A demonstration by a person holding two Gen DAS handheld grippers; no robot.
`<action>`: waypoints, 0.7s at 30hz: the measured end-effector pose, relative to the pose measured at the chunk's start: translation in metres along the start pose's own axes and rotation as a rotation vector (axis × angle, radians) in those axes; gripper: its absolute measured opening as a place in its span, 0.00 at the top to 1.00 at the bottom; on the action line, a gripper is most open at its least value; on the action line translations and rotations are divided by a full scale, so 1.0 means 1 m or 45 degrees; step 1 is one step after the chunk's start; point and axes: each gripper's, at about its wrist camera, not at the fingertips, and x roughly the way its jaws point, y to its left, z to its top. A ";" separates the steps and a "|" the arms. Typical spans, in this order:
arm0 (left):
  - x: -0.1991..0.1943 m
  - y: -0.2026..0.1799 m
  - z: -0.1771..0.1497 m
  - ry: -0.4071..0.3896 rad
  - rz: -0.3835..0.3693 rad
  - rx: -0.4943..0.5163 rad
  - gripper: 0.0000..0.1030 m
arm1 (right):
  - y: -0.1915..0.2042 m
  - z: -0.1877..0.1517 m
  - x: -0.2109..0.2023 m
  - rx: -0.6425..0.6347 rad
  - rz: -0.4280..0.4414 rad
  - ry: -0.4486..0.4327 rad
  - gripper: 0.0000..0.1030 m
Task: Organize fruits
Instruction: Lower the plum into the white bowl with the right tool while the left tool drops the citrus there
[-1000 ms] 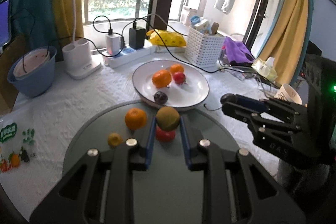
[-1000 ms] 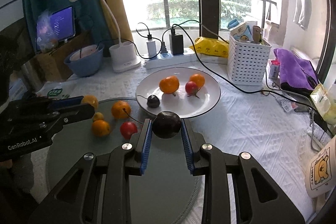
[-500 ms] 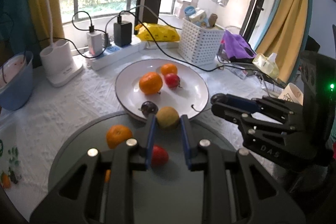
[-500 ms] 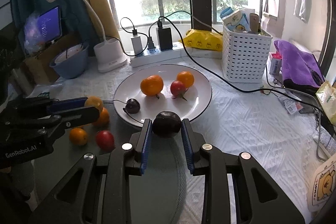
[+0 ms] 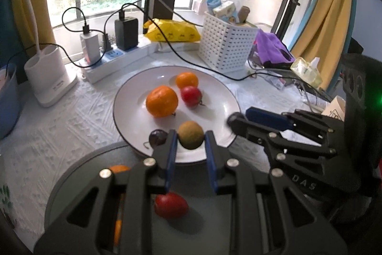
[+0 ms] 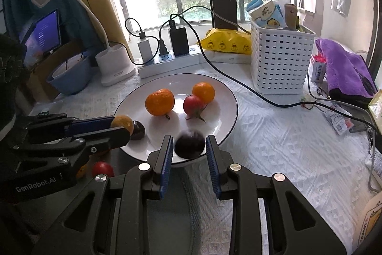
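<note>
By the window, a white cloth covered our bench (image 6: 274, 135). Our left claw (image 5: 191, 139) was clamped on a yellowish fruit (image 5: 191, 138) above the white plate's (image 5: 222, 97) near rim. Our right claw (image 6: 189, 146) stood slightly apart around a dark plum (image 6: 189, 144), blurred, over the same plate.
</note>
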 end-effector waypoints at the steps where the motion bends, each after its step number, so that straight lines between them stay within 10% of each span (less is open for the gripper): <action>1: 0.001 0.000 0.001 0.004 -0.001 -0.001 0.77 | 0.000 0.001 0.000 0.003 0.002 -0.002 0.71; 21: -0.025 0.002 -0.001 -0.040 -0.017 -0.029 0.71 | 0.013 0.000 -0.021 -0.006 -0.027 -0.034 0.71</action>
